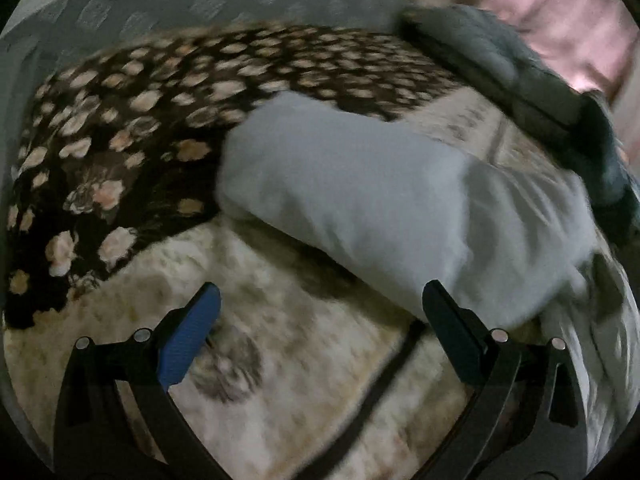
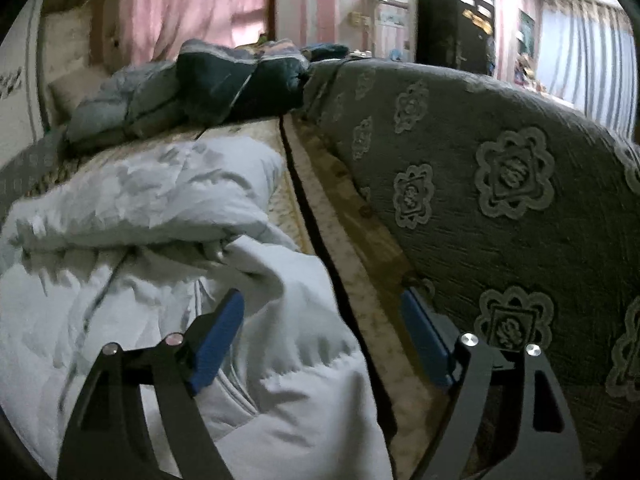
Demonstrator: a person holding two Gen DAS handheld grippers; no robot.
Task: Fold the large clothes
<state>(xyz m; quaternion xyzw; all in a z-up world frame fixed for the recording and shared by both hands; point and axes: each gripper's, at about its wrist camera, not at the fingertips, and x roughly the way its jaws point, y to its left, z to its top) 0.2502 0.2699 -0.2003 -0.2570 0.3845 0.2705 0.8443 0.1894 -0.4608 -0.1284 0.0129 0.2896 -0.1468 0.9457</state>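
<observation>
**Kid:** What do you see from your left side?

**Me:** My left gripper (image 1: 320,300) is wide open. Nothing is in it. One blue pad (image 1: 188,340) is on the left, and the dark finger is on the right. They are well apart. Under them is a fuzzy cream blanket (image 1: 280,360). A thin dark strap (image 1: 380,392) lies across it between my fingers.

**Kid:** Where is the thing you fold?

**Me:** The white coat (image 1: 380,200) lies on the blanket, just past my right finger. It looks like a soft, puffy roll. My fingers are not on it. Behind it is a dark cloth with pale flowers (image 1: 120,120). Far back to the right is a blue-grey quilt (image 1: 500,52). This picture is a bit blurry.

**Kid:** And from your right side?

**Me:** My right gripper (image 2: 320,336) is wide open too. It holds nothing. The coat (image 2: 160,280) lies crumpled under my left finger and fills the left half of the view. My right finger is over by the grey sofa back (image 2: 520,220) with flower shapes on it. I cannot tell if it touches the sofa.

**Kid:** What is between them?

**Me:** The blanket's (image 2: 360,280) edge, with a dark line along it. Far back is a heap of blue quilts (image 2: 200,84) and pink curtains (image 2: 192,4).
</observation>
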